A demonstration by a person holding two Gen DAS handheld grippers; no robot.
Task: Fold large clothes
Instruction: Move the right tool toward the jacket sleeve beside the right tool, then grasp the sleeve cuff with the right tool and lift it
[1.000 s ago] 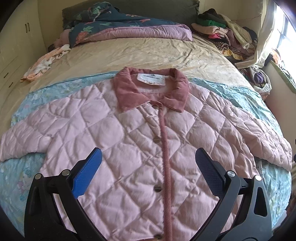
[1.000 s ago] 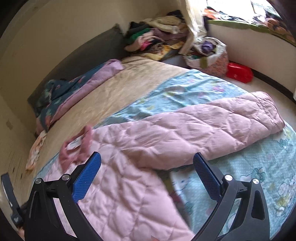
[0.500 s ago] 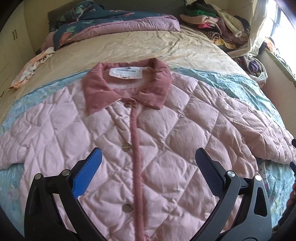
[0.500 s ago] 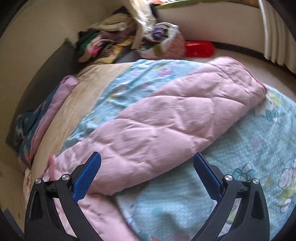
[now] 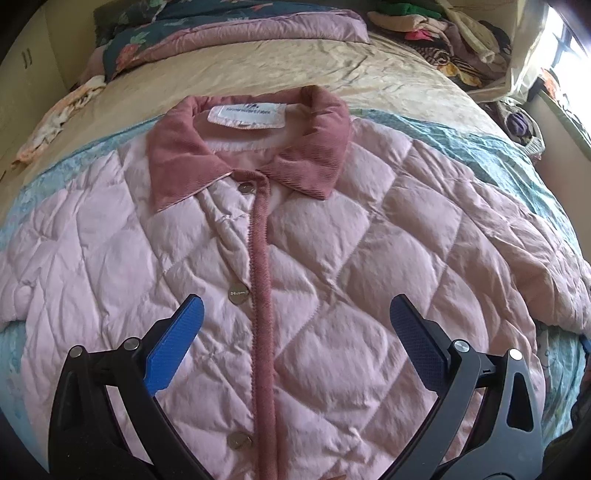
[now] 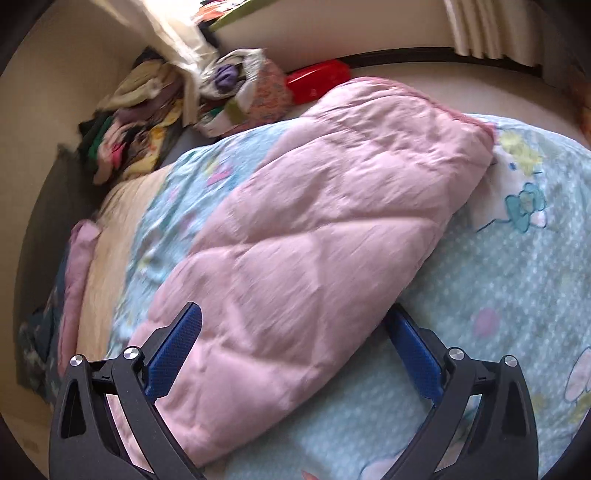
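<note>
**Pink jacket spread flat, both claws wide over it**

I see the pink quilted jacket (image 5: 332, 258) lying face up on the bed, buttoned down a darker corded strip, with round metal buttons (image 5: 238, 293). Its long axis runs from my left camera toward the headboard, collar (image 5: 177, 162) at the far end. Inside the collar sits a white label (image 5: 246, 115); it has a line of print, too small for me to read. The nearest button bears tiny lettering I cannot make out either.

My left gripper (image 5: 295, 325) hangs over the jacket's chest, fingers spread wide, holding nothing. My right gripper (image 6: 293, 325) is likewise spread, straddling the sleeve (image 6: 332, 221), which stretches away toward the bed's edge, cuff farthest from me.

Under the jacket lies a light blue cartoon-print sheet (image 6: 517, 277), then a beige bedspread (image 5: 258, 70). A folded floral quilt (image 5: 221, 33) lies at the head, and a heap of clothes (image 6: 125, 140) is piled in the corner. A red box (image 6: 317, 79) sits on the floor beside a bag.
</note>
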